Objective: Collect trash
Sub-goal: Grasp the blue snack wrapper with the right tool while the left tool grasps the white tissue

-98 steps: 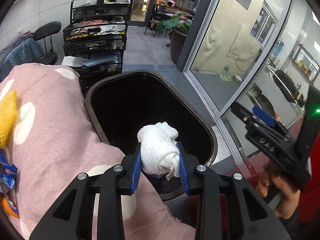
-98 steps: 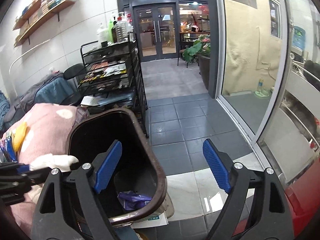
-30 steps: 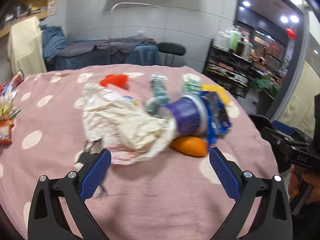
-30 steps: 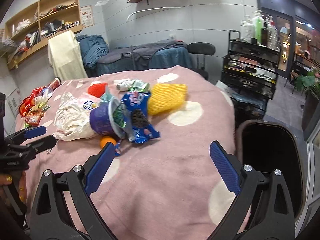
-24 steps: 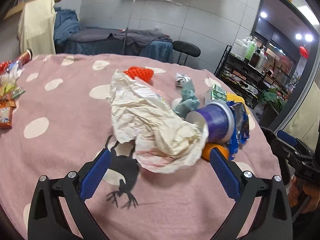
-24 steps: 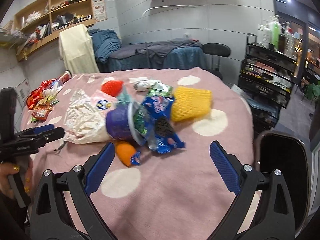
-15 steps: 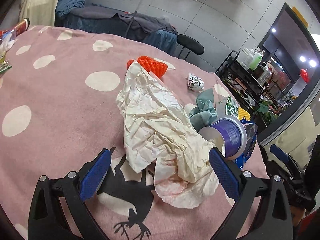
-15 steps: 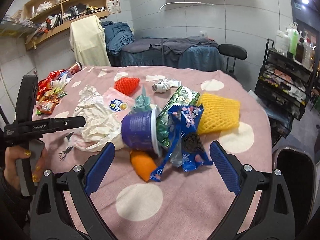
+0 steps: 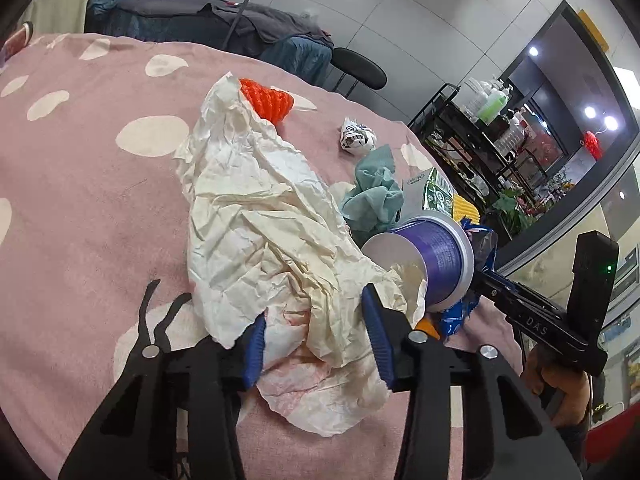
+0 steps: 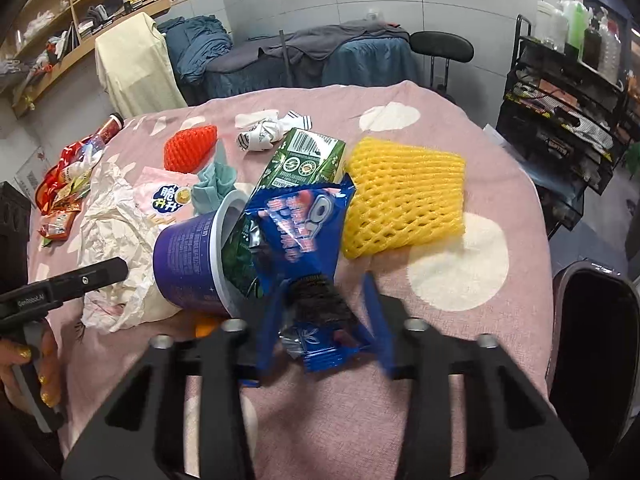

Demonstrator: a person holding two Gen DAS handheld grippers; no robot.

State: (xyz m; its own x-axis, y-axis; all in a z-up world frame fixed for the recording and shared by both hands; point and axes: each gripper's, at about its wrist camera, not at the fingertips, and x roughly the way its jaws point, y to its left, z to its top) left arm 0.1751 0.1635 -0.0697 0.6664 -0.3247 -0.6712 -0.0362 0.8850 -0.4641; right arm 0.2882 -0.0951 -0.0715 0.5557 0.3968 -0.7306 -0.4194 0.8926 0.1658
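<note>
a: any writing you can read?

b: the right gripper's arm reads "das" in the left view. the left gripper's arm reads "genrobot.ai" in the right view. the pink snack bag carries chinese characters; the blue cookie wrapper has part of a round white logo; the green carton shows a barcode.

a: and the room, biggest first?

b: grey tiled walls, wooden shelves packed with clutter, a couch under blue and grey covers, a black wire rack with bottles on top, a black stool. the table wears a pink cloth with white spots. a dark bin stands at its right edge.

a: the trash?

b: heaped mid-table. crumpled cream paper is largest, creased and stained pink. then yellow foam netting, a purple tub on its side, a teal rag, red foam netting and a small paper ball.

a: the claws?

b: left gripper: pads partly closed, pressing the near edge of the cream paper. right gripper: blurred, pads drawn in around the cookie wrapper's lower end; whether they grip it, i cannot tell.
</note>
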